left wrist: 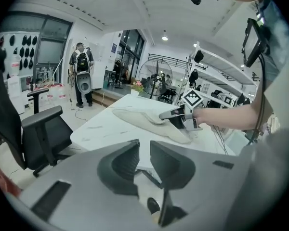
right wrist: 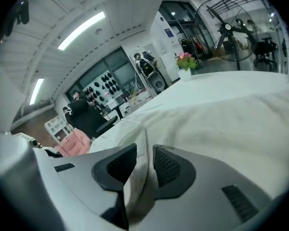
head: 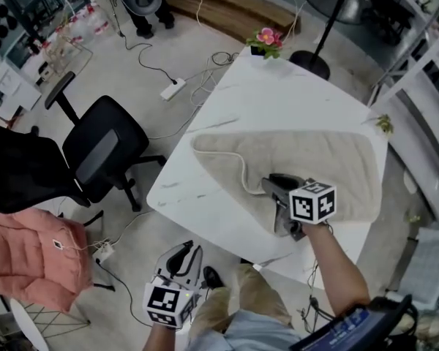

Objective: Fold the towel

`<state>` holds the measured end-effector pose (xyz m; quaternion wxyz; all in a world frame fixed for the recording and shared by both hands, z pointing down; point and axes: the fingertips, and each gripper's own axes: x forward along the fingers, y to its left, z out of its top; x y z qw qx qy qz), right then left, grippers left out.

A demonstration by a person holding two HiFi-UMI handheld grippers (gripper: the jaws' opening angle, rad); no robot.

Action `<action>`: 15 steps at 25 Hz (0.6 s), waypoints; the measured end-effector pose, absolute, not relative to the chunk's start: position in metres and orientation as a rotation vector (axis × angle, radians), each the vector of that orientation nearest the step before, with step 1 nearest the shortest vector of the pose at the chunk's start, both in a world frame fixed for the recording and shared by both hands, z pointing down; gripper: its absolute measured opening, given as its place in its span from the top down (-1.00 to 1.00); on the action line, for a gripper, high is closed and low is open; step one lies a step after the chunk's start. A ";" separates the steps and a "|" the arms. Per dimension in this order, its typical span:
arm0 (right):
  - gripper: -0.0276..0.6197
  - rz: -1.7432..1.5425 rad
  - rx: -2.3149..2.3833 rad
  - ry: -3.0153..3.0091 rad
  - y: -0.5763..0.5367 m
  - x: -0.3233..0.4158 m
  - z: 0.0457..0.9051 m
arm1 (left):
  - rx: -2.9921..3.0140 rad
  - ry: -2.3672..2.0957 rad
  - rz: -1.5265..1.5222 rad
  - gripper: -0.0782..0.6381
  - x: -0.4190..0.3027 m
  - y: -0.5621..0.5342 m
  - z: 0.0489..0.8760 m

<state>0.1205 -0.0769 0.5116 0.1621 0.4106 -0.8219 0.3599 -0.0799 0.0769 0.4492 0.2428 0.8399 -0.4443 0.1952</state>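
Towel [head: 314, 159] lies spread on the white worktop [head: 278, 97], long axis running left to right in the head view, tapering end pointing left. Our right tool [right wrist: 143, 165] pinches a raised fold at its near edge. Our left tool [left wrist: 143, 159] hangs beside the worktop, slightly spread, empty.

White table [head: 227, 123] under the right gripper [head: 269, 186], flower pot [head: 267, 41] on its far corner, fan [head: 309, 64] standing on the floor beyond. Left of the left gripper [head: 184, 253]: black office chair [head: 102, 152], pink jacket [head: 36, 258], and cables with a power strip [head: 173, 88] on the pale grey floor [head: 135, 232]. Ceiling strip lights [right wrist: 82, 28] are lit, with tall dark-framed windows [left wrist: 130, 52] far ahead.
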 end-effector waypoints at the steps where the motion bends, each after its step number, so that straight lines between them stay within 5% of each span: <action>1: 0.51 0.960 1.174 -2.348 -0.080 0.123 0.508 | 2.297 -1.209 0.542 0.58 -0.077 0.075 0.451; 7: 0.45 0.364 0.956 -2.442 -0.059 0.078 0.468 | 2.279 -1.200 0.562 0.58 -0.063 0.059 0.452; 15: 0.40 0.309 0.860 -2.332 -0.053 0.049 0.500 | 2.281 -1.241 0.537 0.58 -0.073 0.058 0.448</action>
